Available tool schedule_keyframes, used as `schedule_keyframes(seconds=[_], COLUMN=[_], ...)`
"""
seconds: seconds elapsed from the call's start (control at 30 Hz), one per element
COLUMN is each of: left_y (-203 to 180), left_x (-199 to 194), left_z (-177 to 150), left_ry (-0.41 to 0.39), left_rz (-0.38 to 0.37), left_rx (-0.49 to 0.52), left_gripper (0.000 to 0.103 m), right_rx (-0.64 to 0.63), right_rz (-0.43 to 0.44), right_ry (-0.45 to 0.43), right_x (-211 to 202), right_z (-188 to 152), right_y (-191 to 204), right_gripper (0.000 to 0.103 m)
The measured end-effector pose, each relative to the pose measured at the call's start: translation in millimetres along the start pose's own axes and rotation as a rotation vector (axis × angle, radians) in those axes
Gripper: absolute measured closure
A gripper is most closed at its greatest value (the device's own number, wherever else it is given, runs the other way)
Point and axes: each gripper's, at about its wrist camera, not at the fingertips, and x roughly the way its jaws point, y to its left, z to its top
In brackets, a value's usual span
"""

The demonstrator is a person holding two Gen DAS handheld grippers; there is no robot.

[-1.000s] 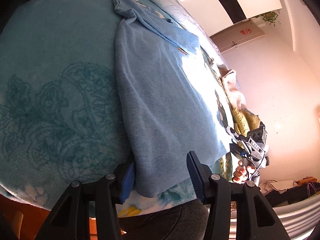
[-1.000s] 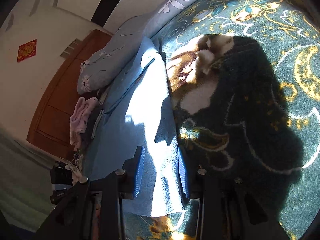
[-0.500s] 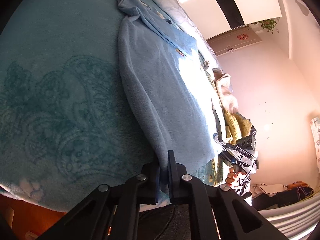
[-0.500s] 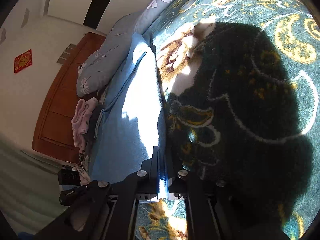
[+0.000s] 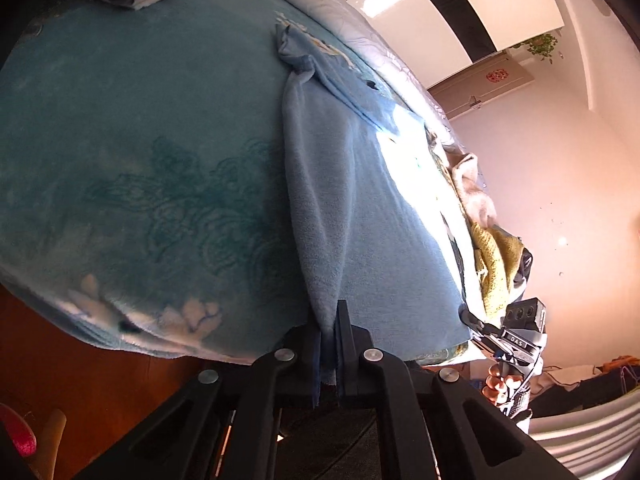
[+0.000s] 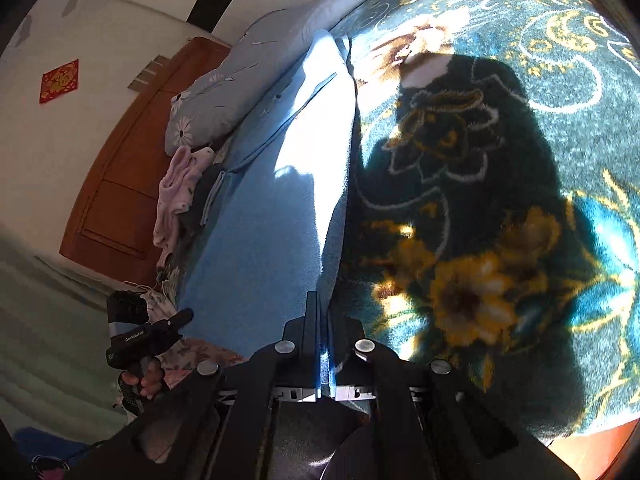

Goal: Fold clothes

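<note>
Both corners pinched, we stand ready to fold the garment [image 5: 360, 216] spread on the bed [image 5: 120, 140].

Left view: our left tongs [image 5: 329, 332] are clamped on the near hem corner; only a thin edge sits in the pads, so a hard pull could slip it out. The right tongs [image 5: 486, 334] show at the far corner. Right view: our right tongs [image 6: 324, 320] are closed on the garment's [image 6: 260, 248] other corner; uneven lifting may skew the fold or drag the blanket [image 6: 500, 200].
</note>
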Motion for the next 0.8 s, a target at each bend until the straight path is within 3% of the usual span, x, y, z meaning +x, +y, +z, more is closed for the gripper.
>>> schedule_keyframes(seconds=[0.2,0.3,0.5,0.6,0.63,0.8], left_y=[-5.9,-1.9,8.3,7.4,7.8,1.3], left_x=[11.0,14.3,14.2,12.2,10.6,-7.7], left_z=[0.1,2.3,3.3,3.8,4.8,30.3], left_ry=[0.011,0.037,0.053,0.056,0.054,0.022], left_rz=[0.038,0.074,-0.003,-0.021,-0.035,-0.215], left_rx=[0.061,0.07,0.039,0.049,0.048,0.035], left_gripper=[0.095,0.088,0.081,0.086,0.097,0.097], right_rx=[-0.003,-0.015,0.018,0.023,0.024,0.04], right_rz=[-0.004,-0.02,-0.01,0.004,0.017,0.174], right_ry=[0.032,0.044,0.061,0.066,0.068,-0.008], right_x=[5.4,9.0,15.5,11.7,11.0,-9.1], right_z=[1.8,3.0,1.5,1.1,1.6,24.8], right_y=[-3.1,-0.2,-8.4,-11.0,-10.3,-1.6], right_gripper=[0.098,0.097,0.097,0.097,0.099,0.1])
